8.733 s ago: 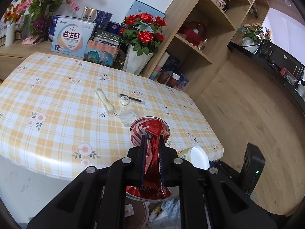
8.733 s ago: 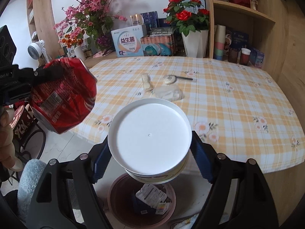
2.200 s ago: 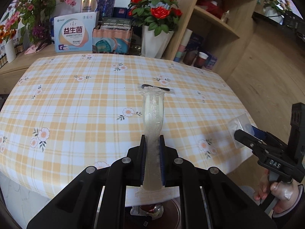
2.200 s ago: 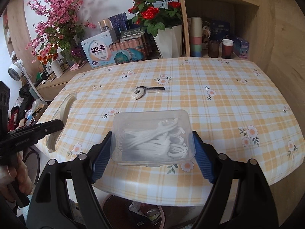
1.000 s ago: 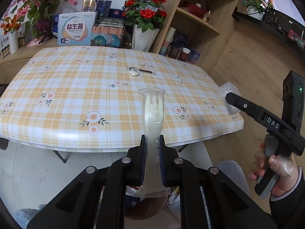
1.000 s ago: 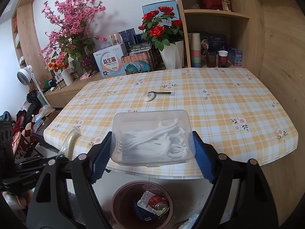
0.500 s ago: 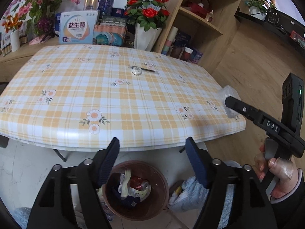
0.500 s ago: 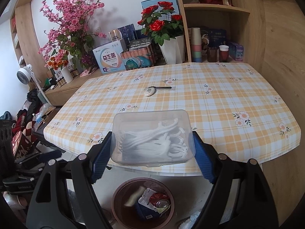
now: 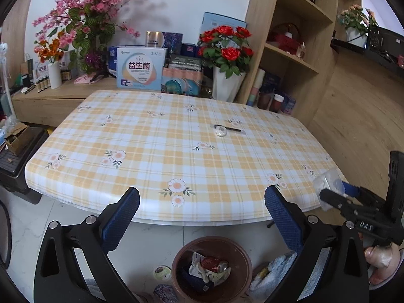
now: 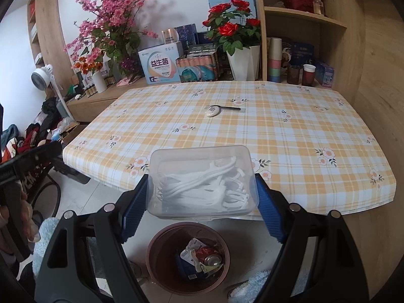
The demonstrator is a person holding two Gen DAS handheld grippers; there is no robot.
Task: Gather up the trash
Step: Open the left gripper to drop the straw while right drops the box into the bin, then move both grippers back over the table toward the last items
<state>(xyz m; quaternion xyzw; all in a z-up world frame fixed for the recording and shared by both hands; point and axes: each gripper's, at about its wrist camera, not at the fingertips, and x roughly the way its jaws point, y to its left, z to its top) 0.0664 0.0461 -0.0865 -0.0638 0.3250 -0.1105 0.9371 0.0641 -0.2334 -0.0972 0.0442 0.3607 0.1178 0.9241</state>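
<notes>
A yellow plaid tablecloth with flowers covers the table (image 9: 156, 151). At its far edge stand a white vase of red roses (image 9: 227, 50), a blue-and-white box (image 9: 140, 68) and, further left, pink blossoms (image 9: 96, 5). Wooden shelves (image 9: 298, 25) rise at far right.

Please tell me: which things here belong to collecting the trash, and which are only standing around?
Job:
- clear plastic box in the right hand-held gripper
- trash bin
- small spoon on the table
- open left hand-held gripper

Standing around:
- red roses
- pink blossoms
- probiotic box
</notes>
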